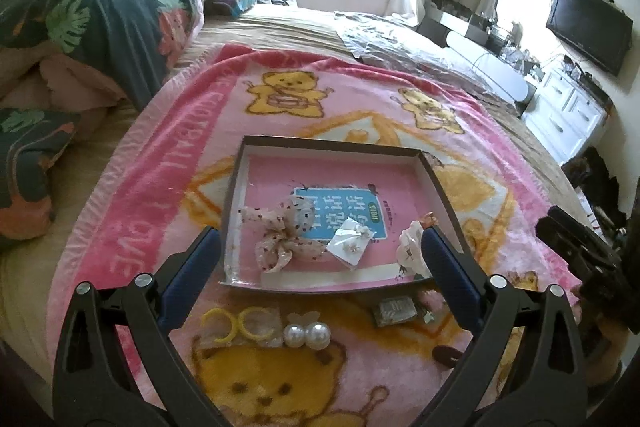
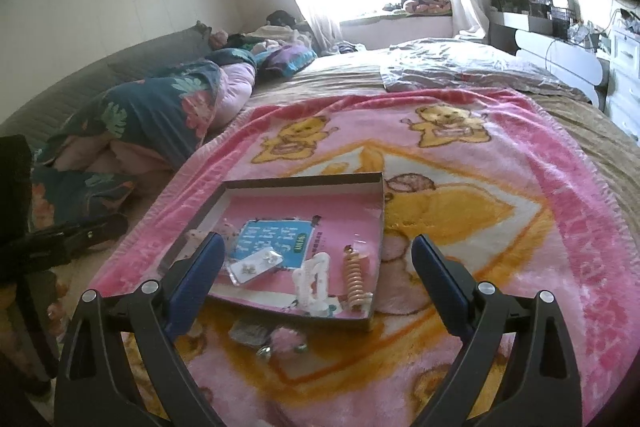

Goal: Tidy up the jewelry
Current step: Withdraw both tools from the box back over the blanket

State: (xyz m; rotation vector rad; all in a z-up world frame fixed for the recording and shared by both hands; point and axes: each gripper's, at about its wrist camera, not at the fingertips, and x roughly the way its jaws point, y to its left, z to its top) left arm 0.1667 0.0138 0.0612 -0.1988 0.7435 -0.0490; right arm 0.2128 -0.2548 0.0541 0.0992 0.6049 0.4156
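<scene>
Landmark: shallow box (image 1: 434,183) lying on the pink blanket (image 1: 160,187) on the bed.

Left tongs (image 1: 320,255): jaws spread wide, nothing between the pads. They hovered over the near edge of the box. Right tongs (image 2: 318,263): likewise wide open and empty, also above the near edge, toward its right corner.

Items still outside the box, all on the blanket on the near side of it: yellow hoops (image 1: 236,323) and pearl earrings (image 1: 306,335) near the left tongs' left finger, a small dark packet (image 1: 394,311) further right, and a pink fluffy piece (image 2: 286,339) with small metal bits close by. From the left tongs the hoops and pearls lay below and nearer than the box, so the left hand looked the closer one for them. The pearl pair's long axis ran parallel to the near edge of the box; a grasp across it would probably suit.

Box contents: spotted fabric bow (image 1: 284,231) at near left, earring card (image 1: 352,239) mid-near, white hair clip (image 2: 314,277) and gold spiral clip (image 2: 354,279) at near right, the spiral's axis running near-to-far.

Judgement: sorting partly done; several pieces remained outside.
</scene>
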